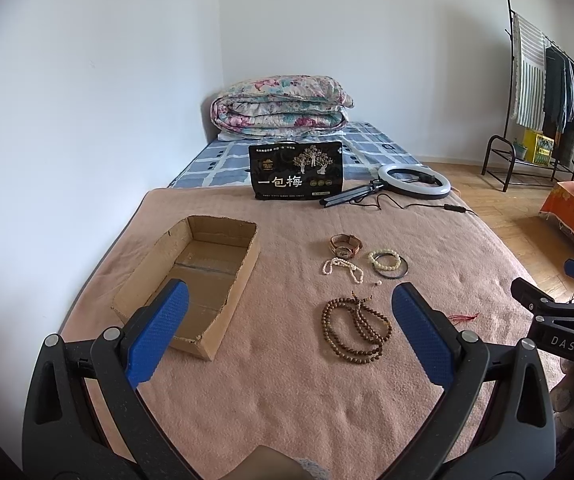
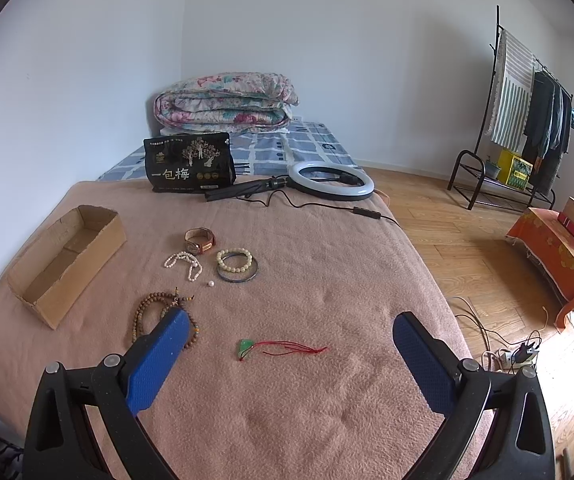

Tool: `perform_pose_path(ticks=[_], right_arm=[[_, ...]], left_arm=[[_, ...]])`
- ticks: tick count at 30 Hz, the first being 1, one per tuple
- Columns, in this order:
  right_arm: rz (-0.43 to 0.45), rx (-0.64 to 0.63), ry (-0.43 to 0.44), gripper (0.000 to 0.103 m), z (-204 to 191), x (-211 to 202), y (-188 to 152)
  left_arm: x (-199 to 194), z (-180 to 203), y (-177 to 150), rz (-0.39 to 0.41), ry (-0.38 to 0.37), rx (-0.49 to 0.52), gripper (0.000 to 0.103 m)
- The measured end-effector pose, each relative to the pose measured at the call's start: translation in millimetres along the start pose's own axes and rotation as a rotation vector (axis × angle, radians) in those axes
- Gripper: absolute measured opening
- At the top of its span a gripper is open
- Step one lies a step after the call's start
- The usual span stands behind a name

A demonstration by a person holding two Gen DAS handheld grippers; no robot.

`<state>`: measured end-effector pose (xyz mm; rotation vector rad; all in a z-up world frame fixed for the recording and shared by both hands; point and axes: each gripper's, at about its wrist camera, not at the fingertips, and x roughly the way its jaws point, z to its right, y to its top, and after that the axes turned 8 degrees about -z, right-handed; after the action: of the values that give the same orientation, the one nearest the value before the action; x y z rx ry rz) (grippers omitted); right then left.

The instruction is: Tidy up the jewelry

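An open cardboard box [image 1: 191, 280] [image 2: 67, 260] lies empty on the pink blanket at left. To its right lie a brown-strap watch [image 1: 345, 245] [image 2: 200, 240], a white pearl strand [image 1: 341, 269] [image 2: 183, 263], a cream bead bracelet [image 1: 385, 261] [image 2: 234, 260] over a dark bangle [image 2: 237, 277], a loose pearl [image 2: 210, 284], and a brown wooden bead necklace [image 1: 355, 330] [image 2: 147, 314]. A green pendant on red cord [image 2: 247, 349] lies nearer. My left gripper [image 1: 289, 332] is open, above the blanket near the wooden beads. My right gripper [image 2: 291, 360] is open, around the pendant from above.
A black snack bag [image 1: 297, 172] and a ring light [image 1: 413, 182] with its cable lie at the blanket's far edge. A folded floral quilt [image 1: 281, 104] sits behind. A clothes rack [image 2: 523, 120], an orange-covered box [image 2: 555, 252] and floor cables [image 2: 507, 352] are to the right.
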<state>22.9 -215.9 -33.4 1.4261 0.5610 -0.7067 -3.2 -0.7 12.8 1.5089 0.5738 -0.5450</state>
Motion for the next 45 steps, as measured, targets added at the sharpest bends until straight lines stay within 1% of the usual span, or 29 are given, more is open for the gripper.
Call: perform_pose_path(ticks=[17,21,27,31,33,36,38,41,45], right_arm=[[-0.008,0.002,0.001,0.103,1,3,-2],[-0.017,-0.001,0.0,0.103,1,6,-3],[-0.05,0.013,-0.008,0.103,6,19,0],[-0.068,0.033,0.002,0.103,17,31,2],[-0.088,0.029,-0.003,0.103,22,39,6],[-0.125,0.006,0.013,0.103,30,52,10],[-0.154,-0.013,0.021,0.102,32,61,12],[-0.215,-0.006,0.063,0.1,38,74,12],[-0.306,0.02,0.141,0.095,37,97,11]], left_arm=[[-3,0,3,-0.008,-0.001,-0.002,0.103],[0,-2,4,-0.024,0.001,0.002,0.103],[31,-7,-1,-0.079,-0.004,-0.012,0.103],[57,-9,-3,-0.157,-0.034,-0.024,0.103],[67,-11,-5,-0.188,-0.05,-0.031,0.103],[78,-10,-7,-0.214,-0.059,-0.031,0.102],[86,-9,-7,-0.234,-0.079,-0.03,0.102],[99,-6,-6,-0.282,-0.117,-0.039,0.102],[117,7,-1,-0.335,-0.143,-0.015,0.102]])
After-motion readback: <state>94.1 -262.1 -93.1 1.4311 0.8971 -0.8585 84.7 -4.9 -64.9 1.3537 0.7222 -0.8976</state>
